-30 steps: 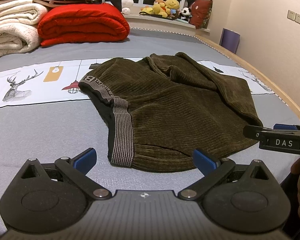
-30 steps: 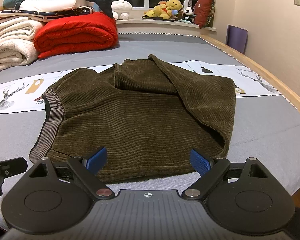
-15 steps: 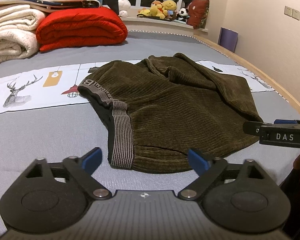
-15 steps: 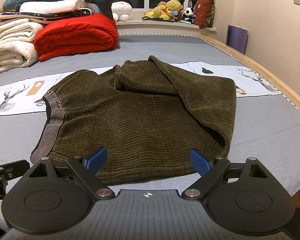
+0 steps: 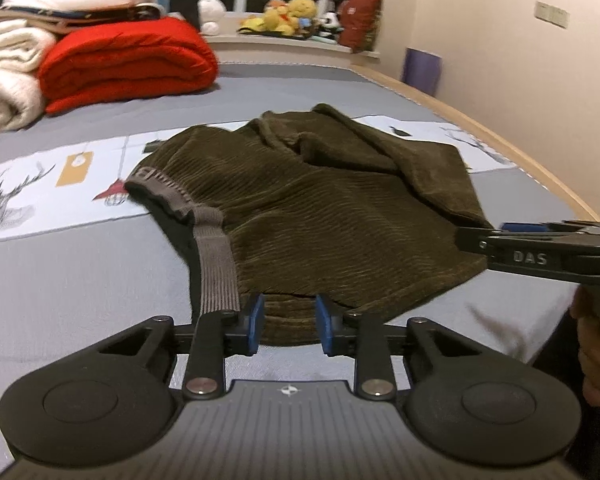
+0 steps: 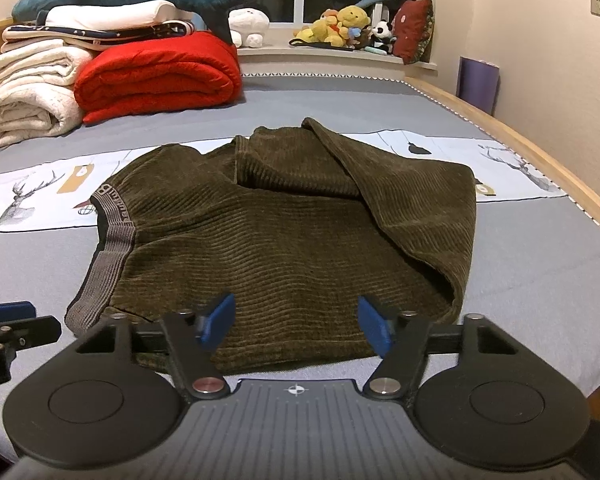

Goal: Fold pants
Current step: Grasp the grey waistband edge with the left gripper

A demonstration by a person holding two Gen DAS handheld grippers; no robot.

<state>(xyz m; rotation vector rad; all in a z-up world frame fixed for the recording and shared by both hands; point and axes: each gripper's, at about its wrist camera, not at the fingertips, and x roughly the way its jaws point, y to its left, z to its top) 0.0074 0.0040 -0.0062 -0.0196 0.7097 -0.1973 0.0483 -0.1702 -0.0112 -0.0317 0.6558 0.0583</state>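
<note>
Dark olive ribbed corduroy pants (image 6: 284, 236) lie bunched on grey bed (image 6: 532, 264), near edge toward you. Step: gripping near hem. Left gripper (image 5: 288, 322) fingers closing around hem; right gripper (image 6: 296, 326) closing, half open, hem between. Next: confirm pinch before you lift.

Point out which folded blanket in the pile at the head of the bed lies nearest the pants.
The red blanket. It sits at the right of the pile, closest to the pants; the cream blankets lie farther left.
</note>
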